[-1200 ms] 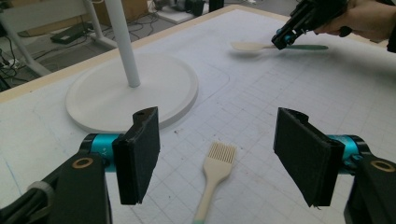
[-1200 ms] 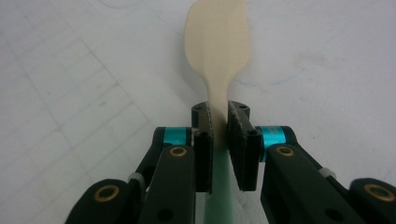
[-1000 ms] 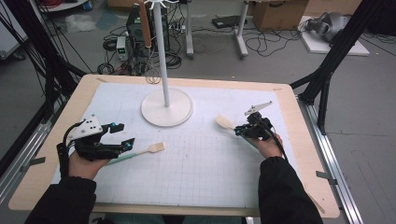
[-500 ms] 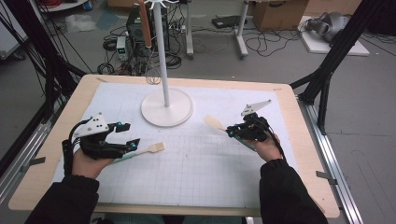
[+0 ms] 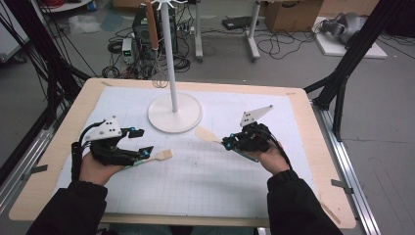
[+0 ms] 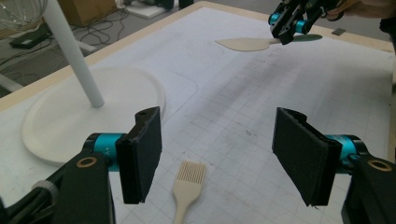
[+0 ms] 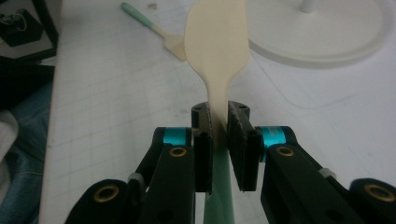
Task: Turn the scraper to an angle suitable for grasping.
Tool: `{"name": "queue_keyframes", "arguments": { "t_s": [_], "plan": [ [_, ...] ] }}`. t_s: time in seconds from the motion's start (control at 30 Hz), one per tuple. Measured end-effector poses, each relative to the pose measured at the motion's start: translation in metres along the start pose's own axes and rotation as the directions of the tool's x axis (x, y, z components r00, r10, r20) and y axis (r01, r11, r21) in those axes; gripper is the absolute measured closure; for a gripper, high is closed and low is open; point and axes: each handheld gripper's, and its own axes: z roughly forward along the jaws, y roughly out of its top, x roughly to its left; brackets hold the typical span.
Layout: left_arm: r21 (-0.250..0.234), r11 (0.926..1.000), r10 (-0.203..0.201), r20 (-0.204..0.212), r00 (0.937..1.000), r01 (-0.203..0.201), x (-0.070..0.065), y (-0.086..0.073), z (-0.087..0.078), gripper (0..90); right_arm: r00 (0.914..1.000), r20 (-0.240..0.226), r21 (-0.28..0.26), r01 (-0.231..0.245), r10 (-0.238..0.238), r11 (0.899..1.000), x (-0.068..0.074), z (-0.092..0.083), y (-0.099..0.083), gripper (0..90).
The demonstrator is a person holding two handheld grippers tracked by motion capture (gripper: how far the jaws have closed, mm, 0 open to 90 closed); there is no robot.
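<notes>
On the right side of the worktop (image 5: 58, 147), the right tool (image 5: 229, 143) is clamped on a spatula (image 5: 208, 134). Its jaws pinch the neck where the cream blade meets the green handle. From above, the blade points toward the stand base (image 5: 175, 112) and hangs clear of the white grid mat (image 5: 205, 181). Along the right tool's own jaws (image 7: 219, 140), the spatula (image 7: 217, 42) stands straight out between the pads, blade flat to the camera, with the green handle running back under the tool.

Near the left edge, the left tool (image 5: 139, 142) is open with nothing between its jaws. A brush (image 5: 159, 155) lies flat on the mat just beside it, its bristle end pointing toward the middle of the worktop. The left tool's own camera (image 6: 219, 154) shows the brush (image 6: 187, 186) on the mat below the gap between the jaws, apart from both pads. Farther off in that view, the right tool (image 6: 285, 28) holds the spatula (image 6: 245, 44) above the mat.

A white pole (image 5: 169, 54) rises from the round base at the far middle.
</notes>
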Motion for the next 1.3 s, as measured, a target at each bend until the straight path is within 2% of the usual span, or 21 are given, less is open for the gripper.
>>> {"name": "queue_keyframes", "arguments": {
  "t_s": [0.27,0.47,0.7,0.83,1.2,1.3],
  "plan": [
    [0.007,0.9997,0.022,0.045,0.9988,-0.022,-0.004,0.010,0.007,32.4,0.9972,-0.056,0.010,0.050,-0.049,0.999,0.016,0.009,0.013,80.7],
    [0.020,0.9988,0.042,0.084,0.9956,-0.044,-0.007,0.016,0.013,32.7,0.9908,-0.101,-0.003,0.090,-0.090,0.996,0.027,0.016,0.023,80.7],
    [0.043,0.9966,0.063,0.132,0.9892,-0.070,-0.013,0.019,0.022,31.6,0.9825,-0.139,0.015,0.128,-0.125,0.992,0.039,0.025,0.033,80.7],
    [0.053,0.9957,0.068,0.155,0.9855,-0.077,-0.015,0.019,0.024,32.1,0.9748,-0.173,0.003,0.144,-0.141,0.990,0.043,0.028,0.037,80.7],
    [0.061,0.9936,0.079,0.219,0.9724,-0.095,-0.022,0.021,0.030,31.1,0.9581,-0.221,0.017,0.190,-0.181,0.982,0.055,0.038,0.047,80.7],
    [0.076,0.9915,0.085,0.236,0.9679,-0.105,-0.024,0.021,0.032,31.2,0.9556,-0.224,0.021,0.201,-0.191,0.979,0.056,0.040,0.050,80.7]
  ]
}}
